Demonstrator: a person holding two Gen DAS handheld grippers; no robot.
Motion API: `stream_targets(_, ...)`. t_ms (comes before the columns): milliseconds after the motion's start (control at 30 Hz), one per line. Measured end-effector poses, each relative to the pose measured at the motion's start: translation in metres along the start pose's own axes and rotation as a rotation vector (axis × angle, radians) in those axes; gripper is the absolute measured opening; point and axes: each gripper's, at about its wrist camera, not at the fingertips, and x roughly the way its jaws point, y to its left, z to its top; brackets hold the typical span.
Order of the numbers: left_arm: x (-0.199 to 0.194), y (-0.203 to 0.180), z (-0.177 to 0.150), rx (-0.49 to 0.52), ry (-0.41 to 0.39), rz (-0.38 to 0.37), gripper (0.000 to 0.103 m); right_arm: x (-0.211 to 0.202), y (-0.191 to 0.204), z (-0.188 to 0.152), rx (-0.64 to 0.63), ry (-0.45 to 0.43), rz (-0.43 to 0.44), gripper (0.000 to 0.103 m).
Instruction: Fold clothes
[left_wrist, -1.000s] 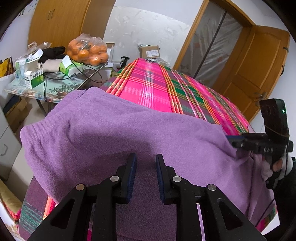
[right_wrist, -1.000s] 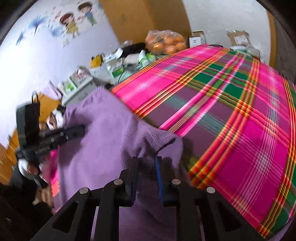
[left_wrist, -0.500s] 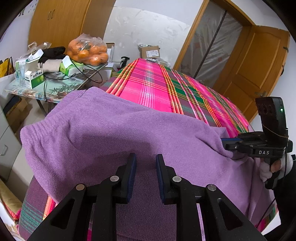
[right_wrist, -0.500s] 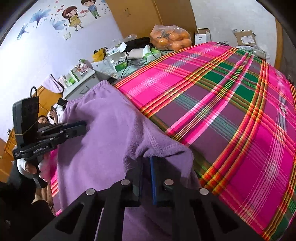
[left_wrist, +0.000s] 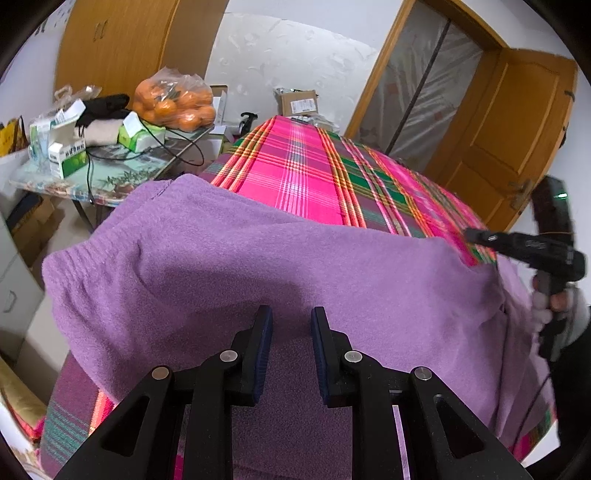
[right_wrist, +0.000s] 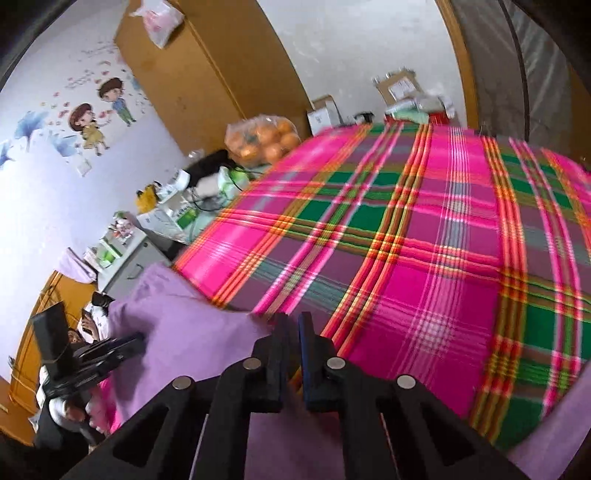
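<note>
A fuzzy purple fleece garment (left_wrist: 258, 266) lies spread across the near end of a bed covered in a pink, green and yellow plaid sheet (left_wrist: 314, 173). The left tool (left_wrist: 290, 325) sits over the fabric, its two blue-padded fingers apart. At the right edge, the black right tool (left_wrist: 480, 236) is blurred above the garment's corner. A bag of oranges (left_wrist: 173, 101) rests on a cluttered counter (left_wrist: 122, 177).

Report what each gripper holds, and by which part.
Left gripper: nothing; its jaws stand open over the purple garment. Right gripper: jaws almost shut at a corner of the garment; whether cloth is pinched cannot be told.
</note>
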Motion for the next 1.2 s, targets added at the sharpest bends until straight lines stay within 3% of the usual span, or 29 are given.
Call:
stream_targets(267,-0.007,-0.030,-0.012,0.046,0.021,-0.049,0.022,-0.024,0.015,-0.053,-0.050,0.052,0.088,0.009)
stream_targets(400,-0.005,-0.044,-0.018,0.075,0.040,-0.067,0.022,-0.011,0.005,-0.068,0.007,0.091,0.002,0.009)
stream_targets(567,-0.012,-0.038,-0.023,0.055,0.046,-0.066,0.022,-0.026,0.009,-0.072,0.011,0.041,0.037,0.010)
stream_targets(767,-0.032,-0.005,-0.030,0.015,0.025,0.008,0.022,-0.034,0.030,-0.082,-0.033,0.034,0.093,0.015)
stream_targets(900,-0.050,0.032,-0.032,-0.067,-0.010,0.117,0.019,-0.032,0.029,-0.089,-0.002,0.030,0.107,0.016)
stream_targets(1000,-0.059,0.050,-0.028,-0.119,-0.033,0.170,0.017,-0.032,0.032,-0.093,-0.005,0.033,0.113,0.023)
stream_targets(1100,-0.064,0.051,-0.022,-0.120,-0.055,0.183,0.017,-0.028,0.035,-0.093,-0.003,0.040,0.116,0.024)
stream_targets(1200,-0.057,0.037,-0.010,-0.074,-0.064,0.150,0.018,-0.025,0.038,-0.094,-0.002,0.046,0.120,0.024)
